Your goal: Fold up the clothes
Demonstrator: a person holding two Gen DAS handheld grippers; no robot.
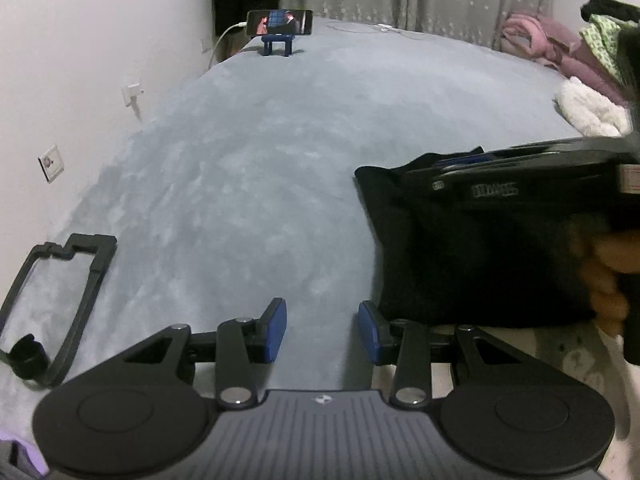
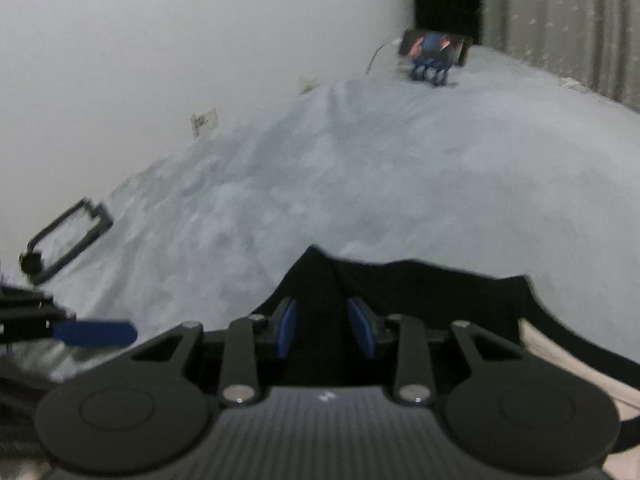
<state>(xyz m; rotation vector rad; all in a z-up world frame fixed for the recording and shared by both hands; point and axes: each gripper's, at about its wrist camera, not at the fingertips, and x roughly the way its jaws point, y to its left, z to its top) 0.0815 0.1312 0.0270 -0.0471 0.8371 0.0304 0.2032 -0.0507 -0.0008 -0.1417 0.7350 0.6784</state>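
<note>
A black garment [image 1: 460, 248] lies folded at the right of the grey-blue bed [image 1: 248, 168], its near edge reaching the bed's front. My left gripper [image 1: 322, 330] is open just left of the garment's near corner, over bare bedding, with nothing between its blue pads [image 1: 276, 330]. My right gripper [image 2: 324, 328] has its jaws narrowed on the black garment [image 2: 400, 292], whose cloth fills the gap and rises in a peak ahead. In the left wrist view the right gripper's body [image 1: 520, 178] sits over the garment's far edge, with a hand [image 1: 604, 280] on its handle.
A phone on a blue stand [image 1: 280, 24] plays at the far end of the bed, cable to the wall. A black frame holder [image 1: 60, 300] lies at the left edge. Pink and green clothes [image 1: 560, 48] and a white fluffy item [image 1: 588, 108] are piled at the right.
</note>
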